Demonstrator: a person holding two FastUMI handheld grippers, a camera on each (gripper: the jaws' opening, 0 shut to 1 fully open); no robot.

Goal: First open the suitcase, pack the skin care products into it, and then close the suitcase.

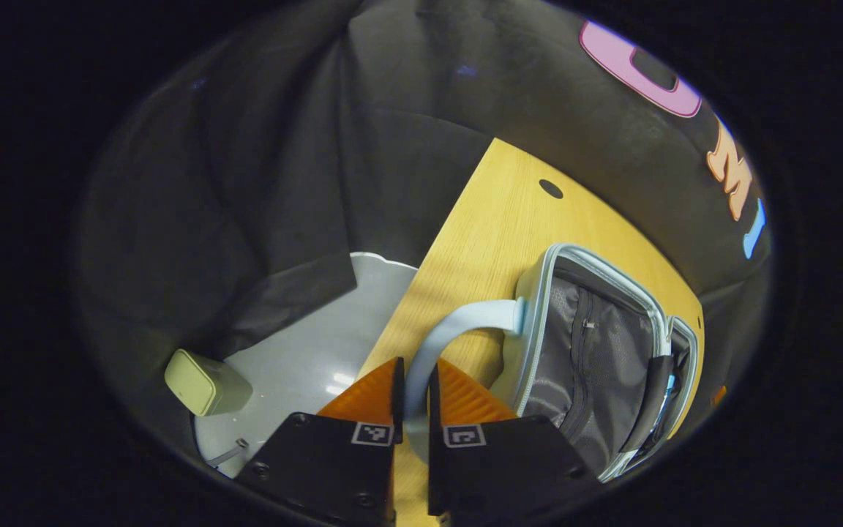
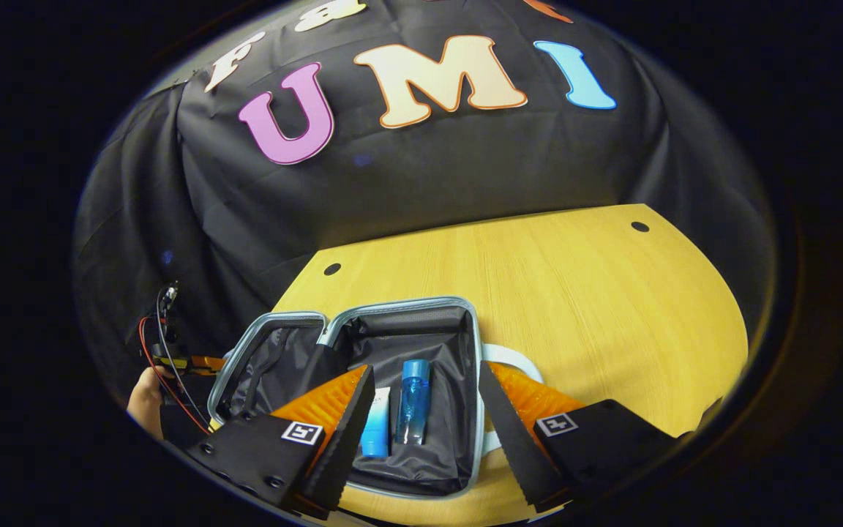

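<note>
Two products lie in the open case [image 2: 407, 468] on the bench [image 2: 575, 293]: a blue bottle [image 2: 414, 399] and a tube [image 2: 376, 428] just beside it, both in the half nearer the right tongs [image 2: 425, 432], which hover spread above them, holding nothing. The left tongs [image 1: 413, 399] are pinched on the pale handle [image 1: 451, 329] at the case's side. Judging by this, packing looks done and closing comes next. Keep the handle grip firm to steady the case, lift the right tongs away, then push the other half [image 2: 268, 351] over from its outer rim so nothing shifts.
</note>
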